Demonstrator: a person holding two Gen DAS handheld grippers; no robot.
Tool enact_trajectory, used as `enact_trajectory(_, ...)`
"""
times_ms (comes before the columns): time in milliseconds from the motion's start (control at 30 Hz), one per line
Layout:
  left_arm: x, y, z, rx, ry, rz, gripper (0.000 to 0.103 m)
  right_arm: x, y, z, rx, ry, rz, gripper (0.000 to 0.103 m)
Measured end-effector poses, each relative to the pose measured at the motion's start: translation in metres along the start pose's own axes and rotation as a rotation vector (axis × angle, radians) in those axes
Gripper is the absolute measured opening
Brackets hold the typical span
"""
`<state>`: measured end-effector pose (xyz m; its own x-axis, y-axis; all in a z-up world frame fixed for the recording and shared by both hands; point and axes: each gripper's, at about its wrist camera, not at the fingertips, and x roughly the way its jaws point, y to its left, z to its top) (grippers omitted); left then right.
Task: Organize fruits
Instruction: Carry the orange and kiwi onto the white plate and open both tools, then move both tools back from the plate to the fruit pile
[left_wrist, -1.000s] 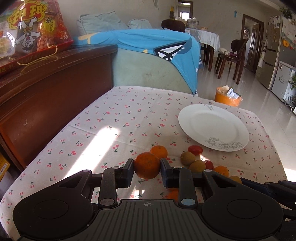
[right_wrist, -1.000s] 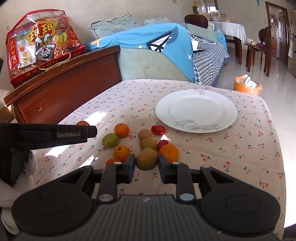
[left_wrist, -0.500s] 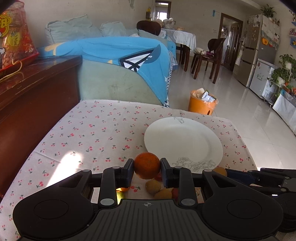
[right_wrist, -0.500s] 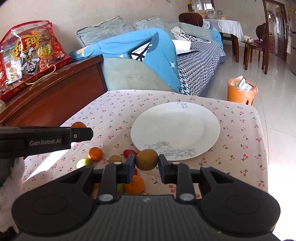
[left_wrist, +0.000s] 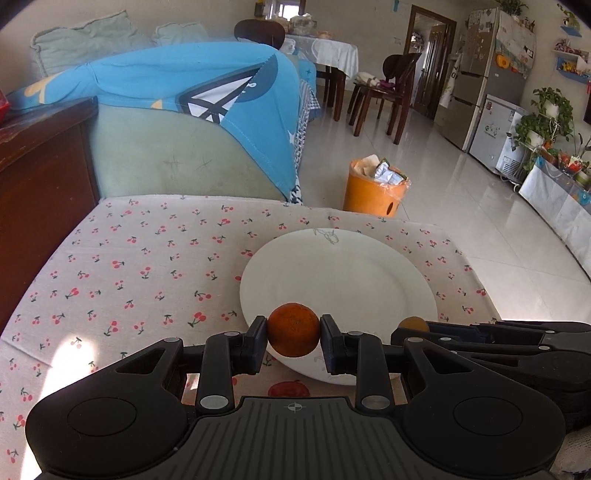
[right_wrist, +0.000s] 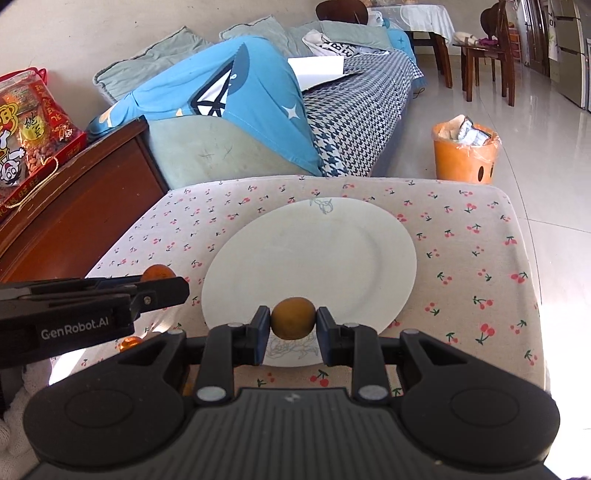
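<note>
Empty white plate (right_wrist: 317, 254) under tool-held orange (left_wrist: 293, 329) and kiwi (right_wrist: 293, 323).

Left gripper (left_wrist: 293, 330) jaws clamp orange (left_wrist: 293, 329) over white plate (left_wrist: 343, 273) (near rim).

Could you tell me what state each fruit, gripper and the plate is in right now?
Left gripper: shut on the orange.
Orange: held over the plate's near edge.
Right gripper: shut on the brown fruit.
Brown fruit: held over the plate's near edge.
Plate: empty, flat on the tablecloth.
</note>
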<state>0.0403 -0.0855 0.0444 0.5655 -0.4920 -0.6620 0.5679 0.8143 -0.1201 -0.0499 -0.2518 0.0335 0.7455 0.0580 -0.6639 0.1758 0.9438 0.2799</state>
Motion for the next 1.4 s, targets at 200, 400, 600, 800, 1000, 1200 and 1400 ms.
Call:
enact_trajectory(200,0.018,-0.001,0.0,-0.003,0.025,-0.011,0.028,0.014,-0.008,0.003,0.03,0.018,-0.004,0.027)
enact_trajectory(400,0.032,-0.004,-0.001,-0.003,0.053,-0.019,0.028,0.023,-0.008,0.003,0.029,0.029,0.001,0.027)
enact_trajectory(600,0.039,-0.003,-0.004,-0.016,0.072,-0.017,0.028,0.028,-0.009,0.003,0.037,0.036,-0.009,0.029)
enact_trajectory(800,0.034,-0.005,-0.001,-0.014,0.049,-0.01,0.031,0.025,-0.01,0.006,0.052,0.024,-0.006,0.03)
enact_trajectory(1000,0.027,-0.005,0.001,-0.022,0.038,-0.003,0.036,0.024,-0.009,0.005,0.054,0.029,-0.005,0.03)
enact_trajectory(1200,0.021,-0.005,-0.001,-0.027,0.051,0.009,0.042,0.022,-0.008,0.002,0.045,0.033,0.006,0.03)
enact_trajectory(1400,0.01,-0.005,-0.002,-0.016,0.057,0.038,0.05,0.018,-0.005,-0.001,0.031,0.032,0.024,0.031)
